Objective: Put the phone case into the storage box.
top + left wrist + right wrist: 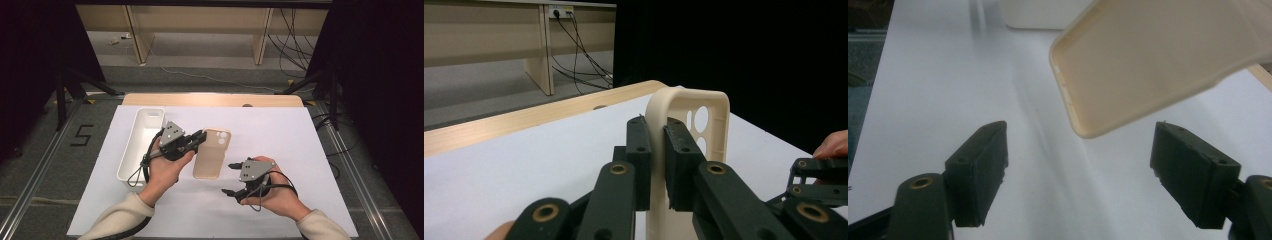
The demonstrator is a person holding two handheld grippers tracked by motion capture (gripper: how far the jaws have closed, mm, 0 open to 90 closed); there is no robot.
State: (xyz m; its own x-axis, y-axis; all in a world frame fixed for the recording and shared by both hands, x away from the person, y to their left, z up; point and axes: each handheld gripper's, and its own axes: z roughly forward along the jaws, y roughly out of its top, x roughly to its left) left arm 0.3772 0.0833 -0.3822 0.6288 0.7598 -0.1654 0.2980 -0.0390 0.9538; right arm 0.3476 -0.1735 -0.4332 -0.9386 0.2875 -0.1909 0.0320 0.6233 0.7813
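Observation:
A cream phone case [210,157] lies lengthwise in the middle of the white sheet [280,135], camera cutout at the far end. My left gripper [201,136] is shut on its left rim near that far end. In the left gripper view both pads clamp the case's side wall [657,150] below its curved rim [684,95]. My right gripper [230,178] is open, just right of the case's near end and apart from it. In the right gripper view the case's rounded corner [1148,65] hangs between and beyond the spread jaws of the right gripper [1085,170], seemingly a little above the sheet.
A long white bin [141,142] sits left of the case, under my left hand, and its wall [1038,15] shows far off. The wooden table edge [210,99] runs along the back. Cables and desk legs lie on the floor beyond. The other gripper [819,185] shows at the right.

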